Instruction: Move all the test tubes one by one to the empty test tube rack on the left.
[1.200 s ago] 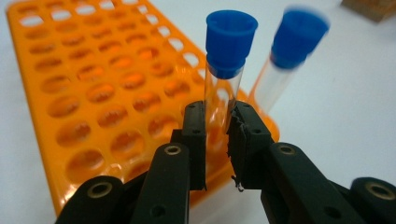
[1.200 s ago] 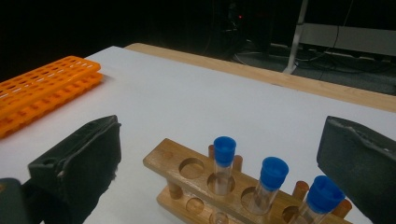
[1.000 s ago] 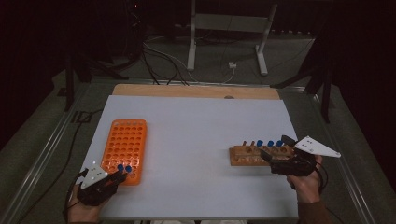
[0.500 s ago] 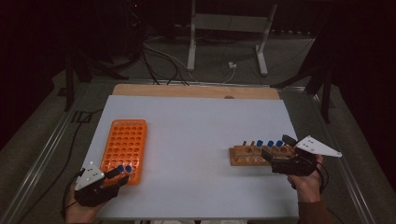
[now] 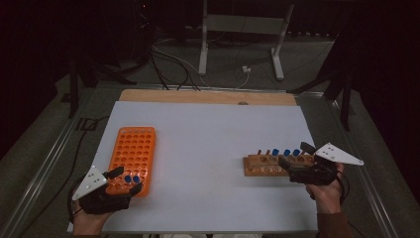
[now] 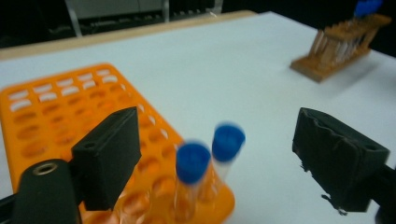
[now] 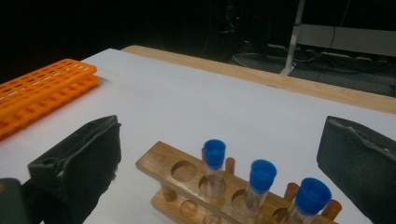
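Note:
An orange tube rack [image 5: 133,148] lies at the left of the white table. Two blue-capped tubes [image 6: 205,154] stand in its near corner [image 5: 131,178]. My left gripper [image 5: 126,180] straddles them; its jaws have just been opening and stand wide in the left gripper view [image 6: 217,121], pads off both tubes. At the right, a wooden rack [image 5: 260,167] holds three blue-capped tubes [image 7: 261,175]. The right gripper [image 5: 295,154] hovers at that rack's right end, open [image 7: 222,135], with the tubes between its jaws and nothing gripped.
White sheet [image 5: 208,139] covers the table, with a wooden strip [image 5: 208,96] along the far edge. Behind it a metal stand [image 5: 240,44] and cables sit on the dark floor. A bare stretch of sheet separates the two racks.
The left gripper's jaws have spread apart from around the blue-capped tubes and the hand has lifted slightly. The tubes stay in the orange rack. The right hand has not moved.

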`<state>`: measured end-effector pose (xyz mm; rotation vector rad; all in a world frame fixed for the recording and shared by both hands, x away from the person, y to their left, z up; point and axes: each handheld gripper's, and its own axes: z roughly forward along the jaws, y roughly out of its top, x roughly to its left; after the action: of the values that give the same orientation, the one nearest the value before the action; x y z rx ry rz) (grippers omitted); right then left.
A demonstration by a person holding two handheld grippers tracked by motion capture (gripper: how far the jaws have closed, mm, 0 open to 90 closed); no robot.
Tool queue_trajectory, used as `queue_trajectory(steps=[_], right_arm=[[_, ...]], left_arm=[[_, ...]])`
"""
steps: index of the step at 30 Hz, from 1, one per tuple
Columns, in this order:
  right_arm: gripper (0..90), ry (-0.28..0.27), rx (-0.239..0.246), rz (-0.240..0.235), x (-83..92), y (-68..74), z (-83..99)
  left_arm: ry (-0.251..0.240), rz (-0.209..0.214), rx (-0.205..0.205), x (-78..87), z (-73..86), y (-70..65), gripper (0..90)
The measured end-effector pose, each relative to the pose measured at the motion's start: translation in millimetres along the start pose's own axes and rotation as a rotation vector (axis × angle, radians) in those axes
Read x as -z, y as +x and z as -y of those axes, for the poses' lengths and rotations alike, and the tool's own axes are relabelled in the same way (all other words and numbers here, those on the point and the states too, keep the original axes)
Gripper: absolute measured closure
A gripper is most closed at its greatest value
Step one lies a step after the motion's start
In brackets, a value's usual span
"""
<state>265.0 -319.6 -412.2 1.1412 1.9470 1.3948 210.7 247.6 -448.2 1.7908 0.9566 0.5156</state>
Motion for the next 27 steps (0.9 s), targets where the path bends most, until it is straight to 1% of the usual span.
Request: queue_trajectory(steps=[1, 5, 6, 9, 11, 13, 16, 21, 23, 25, 26, 27], right_arm=[[0.0, 0.000, -0.005, 0.003, -0.5, -1.2, 0.0], [0.0, -0.009, -0.021, 0.036, -1.3, -8.5, -0.2], [0.0, -0.013, -0.027, 0.044, -1.3, -10.7, -0.6], [4.8, -0.019, -0.035, 0.076, -0.3, -17.0, -1.5], [8.6, -0.008, -0.015, 0.103, -1.3, -19.3, -1.0], [13.1, 0.001, -0.001, 0.124, -2.3, -21.4, 0.0], [16.4, -0.005, -0.019, 0.138, -2.1, -25.7, 1.8], [19.2, 0.003, -0.059, 0.160, -1.3, -30.5, 6.7], [22.9, 0.009, -0.061, 0.182, -1.0, -30.9, 10.4], [28.0, 0.017, -0.064, 0.190, -1.5, -32.2, 13.5], [32.7, 0.022, -0.062, 0.196, -1.1, -32.7, 14.5], [40.5, 0.016, -0.055, 0.201, -0.3, -33.2, 15.5]], left_arm=[[-0.009, -0.015, -0.001, -1.9, -2.8, -1.0, 12.7], [-0.020, -0.027, -0.001, -10.7, -13.4, -4.5, 1.0], [-0.021, -0.028, -0.004, -12.8, -15.6, -5.3, 0.8], [-0.038, -0.027, -0.001, -19.2, -21.2, -8.3, 0.7], [-0.054, -0.009, 0.009, -23.1, -24.7, -10.8, 0.8], [-0.062, -0.005, -0.001, -27.3, -28.4, -15.2, 0.7], [-0.074, 0.001, -0.007, -32.5, -34.2, -20.7, 0.7], [-0.087, 0.032, -0.004, -40.9, -42.4, -27.0, 0.8], [-0.090, 0.039, -0.003, -44.8, -45.1, -29.6, 0.8], [-0.091, 0.047, -0.004, -48.5, -47.4, -31.9, 0.8], [-0.092, 0.051, -0.001, -50.2, -48.3, -33.2, 0.8], [-0.092, 0.061, 0.000, -51.5, -49.0, -34.2, 0.8]])
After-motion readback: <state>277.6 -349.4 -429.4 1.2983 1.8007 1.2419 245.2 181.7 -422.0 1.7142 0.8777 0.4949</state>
